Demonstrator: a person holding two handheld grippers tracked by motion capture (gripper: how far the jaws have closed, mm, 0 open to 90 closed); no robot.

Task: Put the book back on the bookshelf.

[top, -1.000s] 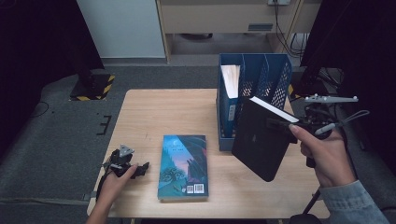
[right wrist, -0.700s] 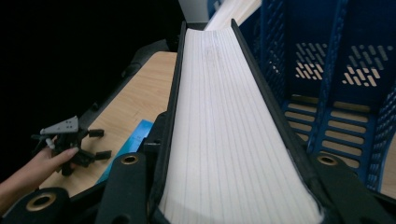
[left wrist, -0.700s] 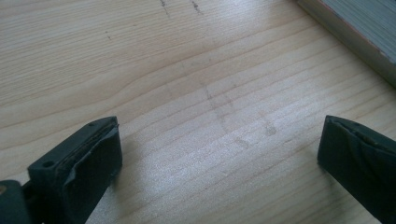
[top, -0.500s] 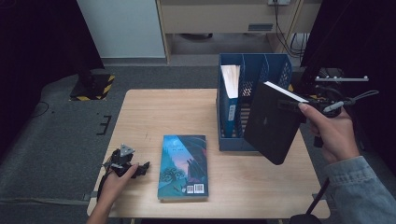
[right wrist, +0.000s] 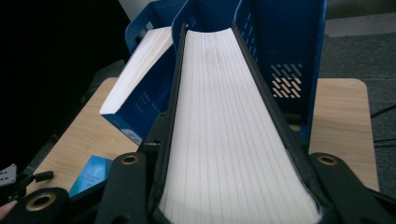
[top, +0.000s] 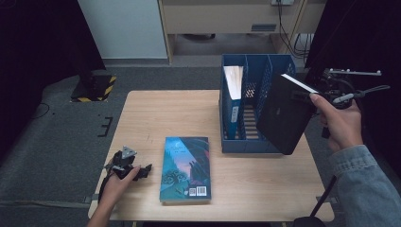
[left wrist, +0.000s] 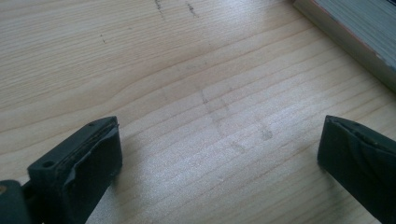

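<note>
So the right gripper (top: 302, 94) is clamped on the black book (top: 283, 116), jaws pressed against both covers, holding it up in the air right at the blue file rack (top: 257, 142). The rack sits close to the table's (top: 156, 113) far right corner, and its left slot already has a blue book (top: 232, 101) standing in it; the middle and right slots look free. In the right gripper view the black book's white page edge (right wrist: 229, 130) points straight at the rack, with the blue book's pages just off to the left. It's thick, plain black cover, tilted with one corner hanging low over the rack's front.

Compared to a second ago, the book has swung further right and back, away from the table middle. The left gripper (top: 135, 170) hasn't budged: jaws wide apart, resting near the front left edge, just beside the teal book (top: 185, 168) lying flat.
</note>
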